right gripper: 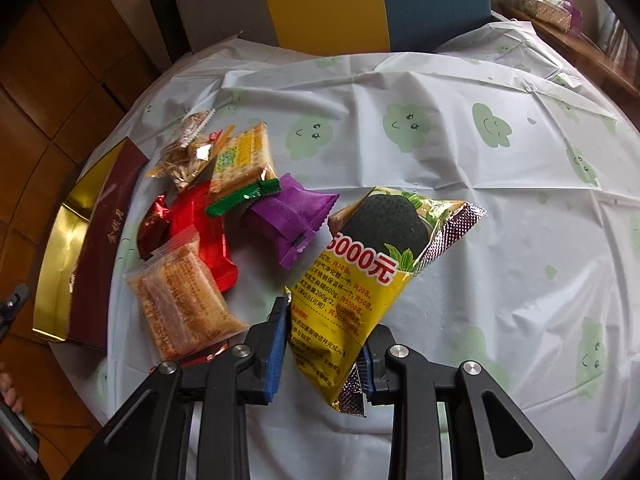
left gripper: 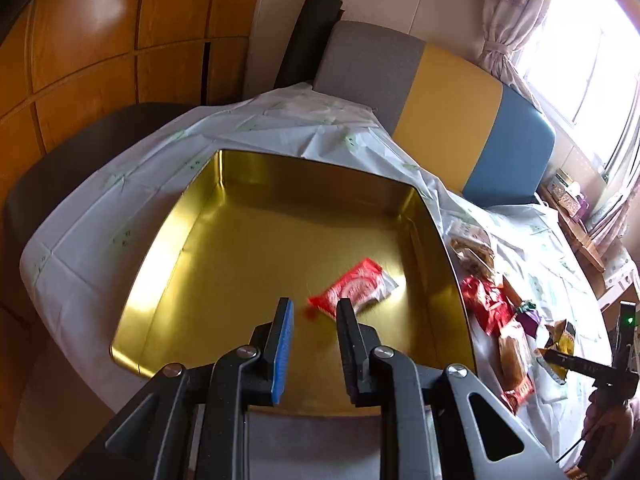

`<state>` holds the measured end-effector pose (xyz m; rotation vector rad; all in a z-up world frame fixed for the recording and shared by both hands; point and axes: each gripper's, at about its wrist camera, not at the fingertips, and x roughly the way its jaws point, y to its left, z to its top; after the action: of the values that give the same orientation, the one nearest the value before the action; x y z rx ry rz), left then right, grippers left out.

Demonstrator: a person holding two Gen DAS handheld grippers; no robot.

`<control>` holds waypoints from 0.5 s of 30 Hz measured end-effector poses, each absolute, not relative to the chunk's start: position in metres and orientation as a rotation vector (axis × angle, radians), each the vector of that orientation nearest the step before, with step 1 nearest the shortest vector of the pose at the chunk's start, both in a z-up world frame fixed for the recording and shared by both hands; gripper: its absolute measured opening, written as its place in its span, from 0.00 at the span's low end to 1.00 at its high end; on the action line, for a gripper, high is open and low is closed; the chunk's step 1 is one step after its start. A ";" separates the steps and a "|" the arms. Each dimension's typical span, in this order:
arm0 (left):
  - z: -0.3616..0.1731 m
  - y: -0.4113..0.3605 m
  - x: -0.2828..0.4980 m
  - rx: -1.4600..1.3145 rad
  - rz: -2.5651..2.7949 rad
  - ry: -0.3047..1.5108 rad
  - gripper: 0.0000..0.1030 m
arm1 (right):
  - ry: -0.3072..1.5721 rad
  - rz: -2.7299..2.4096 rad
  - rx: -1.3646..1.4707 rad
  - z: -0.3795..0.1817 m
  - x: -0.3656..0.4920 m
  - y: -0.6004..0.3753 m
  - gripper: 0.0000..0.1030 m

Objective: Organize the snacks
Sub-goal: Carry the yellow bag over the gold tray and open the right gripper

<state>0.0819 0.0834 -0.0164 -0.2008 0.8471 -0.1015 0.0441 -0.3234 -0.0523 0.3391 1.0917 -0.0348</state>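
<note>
Over the gold tin [left gripper: 248,240], your left gripper [left gripper: 314,320] is hovering with its jaws parted and nothing between them — the red packet [left gripper: 354,286] is lying loose on the tin's floor just beyond the fingertips, a little blurred in the left wrist view. The tin is sitting open on the white tablecloth [left gripper: 120,184], with a chair back [left gripper: 440,92] striped grey, yellow and blue rising behind the table. To the right of the tin, the rest of the snacks are lying in a heap on the cloth. Your right gripper [right gripper: 322,344] is clamping a yellow sachet [right gripper: 372,264] between its blue pads; the sachet is slanting up and to the right from the jaws, with its silver-edged bottom corner hanging below them. Beside it on the cloth, a purple packet [right gripper: 290,220] is lying near the sachet, and a green-ended packet [right gripper: 244,196] is touching the purple one. Farther left, a clear wrapper of crackers [right gripper: 244,156], a red pouch [right gripper: 204,232] and a clear wrapper of golden crisp cake [right gripper: 180,308] are overlapping one another — the tin's maroon side [right gripper: 104,248] is showing at the table's left edge.
</note>
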 end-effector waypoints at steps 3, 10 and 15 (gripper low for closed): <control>-0.016 0.080 0.074 -0.200 -0.116 0.843 0.21 | 1.056 0.015 0.325 -0.032 0.037 -0.311 0.29; -0.007 0.074 0.058 -0.181 -0.124 0.809 0.21 | 1.019 0.259 0.269 0.010 0.051 -0.239 0.29; 0.000 0.085 0.052 -0.189 -0.083 0.785 0.22 | 1.024 0.441 0.163 0.025 0.080 -0.155 0.29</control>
<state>0.0515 0.0848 -0.0002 -0.1892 0.7848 -0.0832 0.0795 -0.1554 0.0247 0.1630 1.0243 0.4411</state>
